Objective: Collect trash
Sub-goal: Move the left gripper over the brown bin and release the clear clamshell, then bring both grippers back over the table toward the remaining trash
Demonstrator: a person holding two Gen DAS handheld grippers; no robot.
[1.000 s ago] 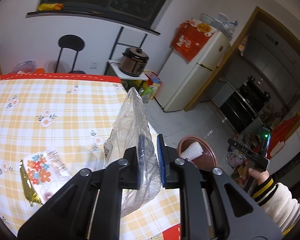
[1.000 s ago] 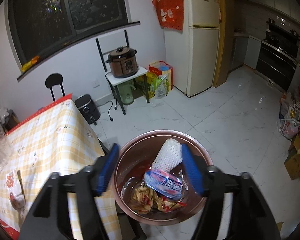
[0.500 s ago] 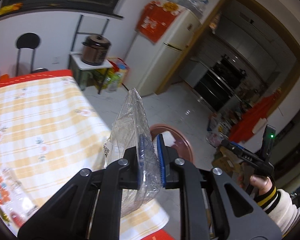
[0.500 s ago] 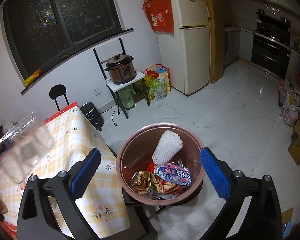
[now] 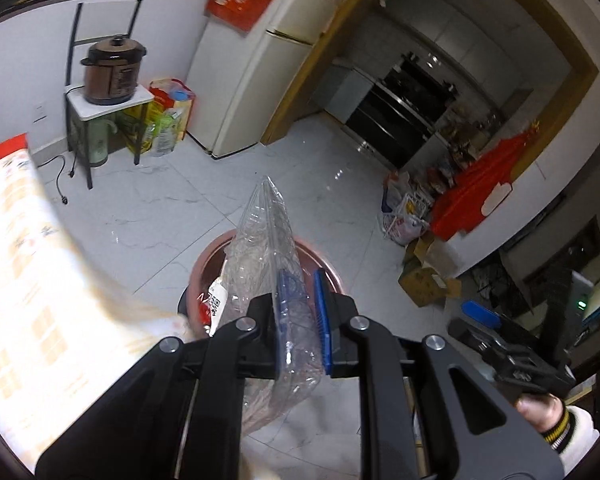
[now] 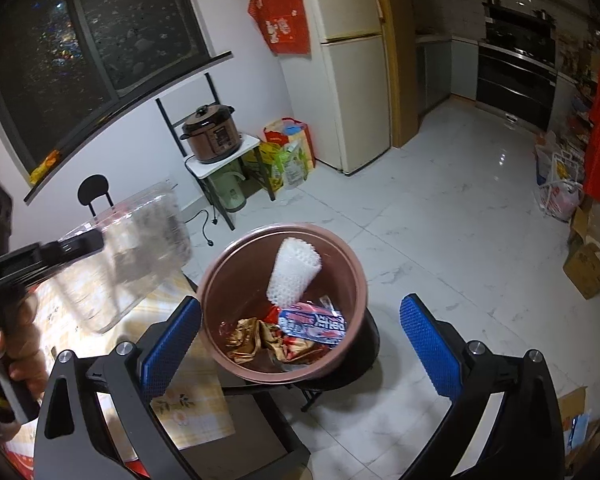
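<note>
My left gripper (image 5: pixel 303 322) is shut on a crumpled clear plastic container (image 5: pixel 266 256), held upright over the near rim of the brown trash bin (image 5: pixel 208 260). From the right wrist view the same clear plastic container (image 6: pixel 136 256) hangs left of the brown trash bin (image 6: pixel 224 256), above the table edge, in the left gripper (image 6: pixel 80 244). My right gripper (image 6: pixel 300 334) stands wide open in front of the bin with nothing between its fingers. Inside the bin lie a white foam net (image 6: pixel 294 276), a blue and red wrapper (image 6: pixel 314 322) and a gold wrapper (image 6: pixel 252 338).
The yellow checked tablecloth (image 5: pixel 24 280) lies at the left, its corner beside the bin. A rice cooker (image 6: pixel 214 136) on a small stand, bags, and a fridge (image 6: pixel 344 80) line the far wall. Cardboard boxes (image 6: pixel 592 268) sit at the right on the white tiled floor.
My left gripper has swung right off the table with the clear container, reaching the bin. My right gripper has opened wide and drawn back from the bin; the blue and red wrapper stays inside.
</note>
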